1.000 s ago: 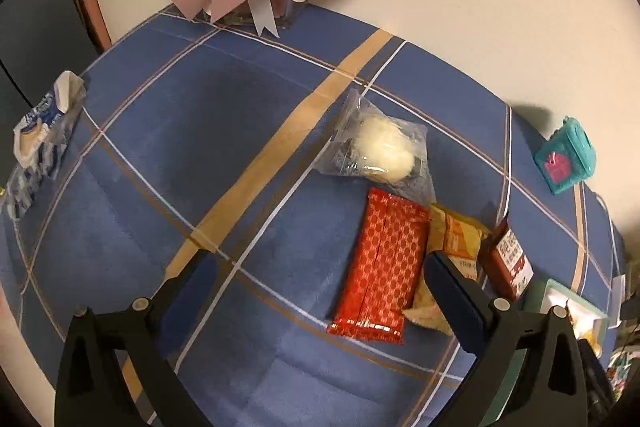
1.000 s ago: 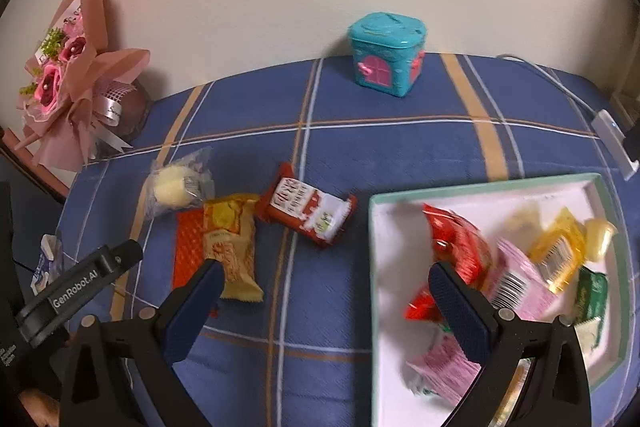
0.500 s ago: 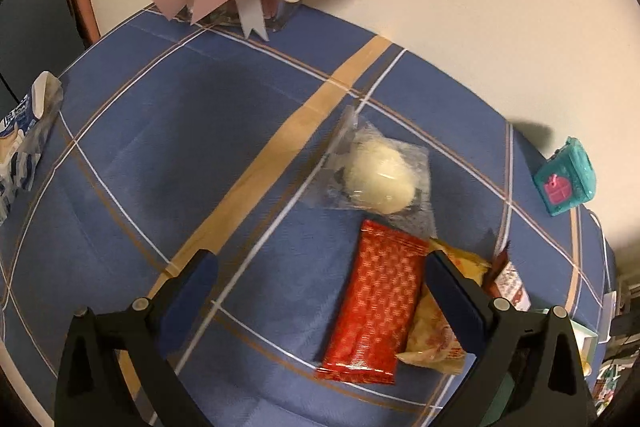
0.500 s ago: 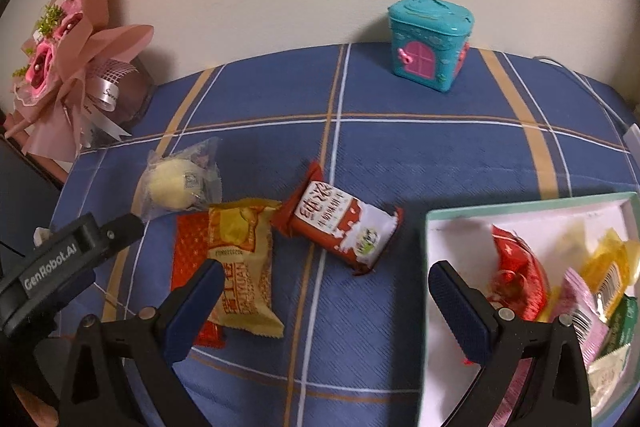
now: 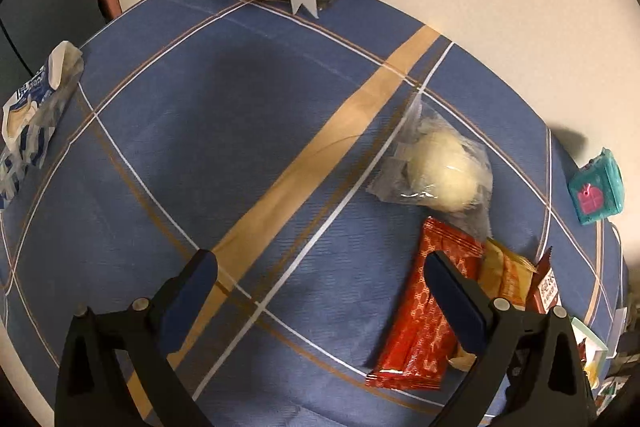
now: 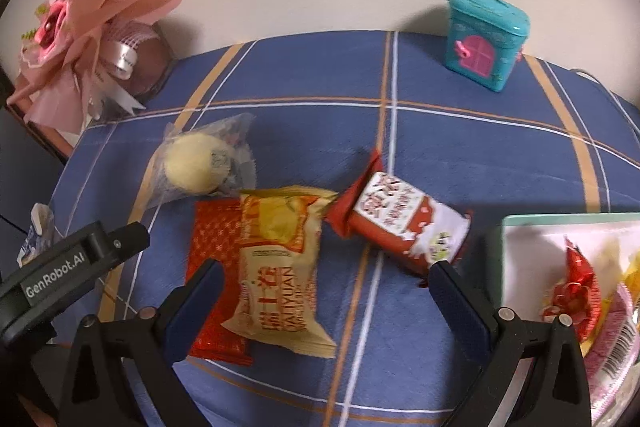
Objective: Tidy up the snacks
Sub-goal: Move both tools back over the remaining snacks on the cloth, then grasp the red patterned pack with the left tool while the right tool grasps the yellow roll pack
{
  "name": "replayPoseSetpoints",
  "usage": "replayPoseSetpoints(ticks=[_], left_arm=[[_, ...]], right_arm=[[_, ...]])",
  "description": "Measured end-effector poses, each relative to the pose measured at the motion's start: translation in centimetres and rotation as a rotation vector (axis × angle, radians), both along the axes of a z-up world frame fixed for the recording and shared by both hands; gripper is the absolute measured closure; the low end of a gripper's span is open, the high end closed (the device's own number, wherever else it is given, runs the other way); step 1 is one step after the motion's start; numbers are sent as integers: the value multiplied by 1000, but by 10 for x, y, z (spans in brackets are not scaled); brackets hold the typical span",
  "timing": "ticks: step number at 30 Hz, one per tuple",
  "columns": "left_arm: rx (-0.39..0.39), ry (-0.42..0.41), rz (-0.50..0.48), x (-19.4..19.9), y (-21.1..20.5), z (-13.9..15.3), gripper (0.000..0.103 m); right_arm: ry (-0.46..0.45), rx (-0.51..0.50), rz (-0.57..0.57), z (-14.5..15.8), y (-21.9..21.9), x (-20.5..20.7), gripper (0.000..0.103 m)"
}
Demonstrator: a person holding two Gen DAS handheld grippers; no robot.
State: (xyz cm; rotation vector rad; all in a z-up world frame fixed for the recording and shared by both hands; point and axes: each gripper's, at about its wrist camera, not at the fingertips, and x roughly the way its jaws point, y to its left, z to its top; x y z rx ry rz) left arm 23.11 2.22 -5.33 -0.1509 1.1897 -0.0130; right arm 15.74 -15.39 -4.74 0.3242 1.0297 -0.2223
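Loose snacks lie on the blue plaid cloth: a clear-wrapped pale bun [image 6: 198, 167] [image 5: 440, 171], a flat red packet [image 6: 216, 259] [image 5: 424, 311], a yellow pastry packet [image 6: 280, 267] lying partly over it, and a red-and-white bar [image 6: 404, 227]. A white tray [image 6: 528, 227] with green rim holds several snacks at the right. My right gripper [image 6: 322, 279] is open and empty just above the yellow packet and the bar. My left gripper [image 5: 320, 271] is open and empty, left of the red packet; its body [image 6: 72, 259] shows in the right wrist view.
A pink flower bouquet [image 6: 76, 39] stands at the back left by the wall. A teal house-shaped tin [image 6: 484, 39] stands at the back right. A blue-and-white wrapper [image 5: 32, 115] lies at the cloth's left edge.
Both grippers have moved forward and lower toward the loose snacks. The right view has shifted left, so the tray now shows only at the right edge. Both stay open.
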Motion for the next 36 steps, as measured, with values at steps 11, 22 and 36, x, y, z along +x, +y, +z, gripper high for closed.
replayPoseSetpoints(ticks=[11, 22, 36], left_arm=[[-9, 19, -36, -1, -11, -7, 0], [-17, 34, -84, -5, -30, -12, 0], [-64, 78, -166, -11, -56, -26, 1]], right_arm=[[16, -6, 27, -16, 14, 10, 10], [26, 40, -41, -22, -9, 2, 10], [49, 22, -51, -23, -29, -9, 11]])
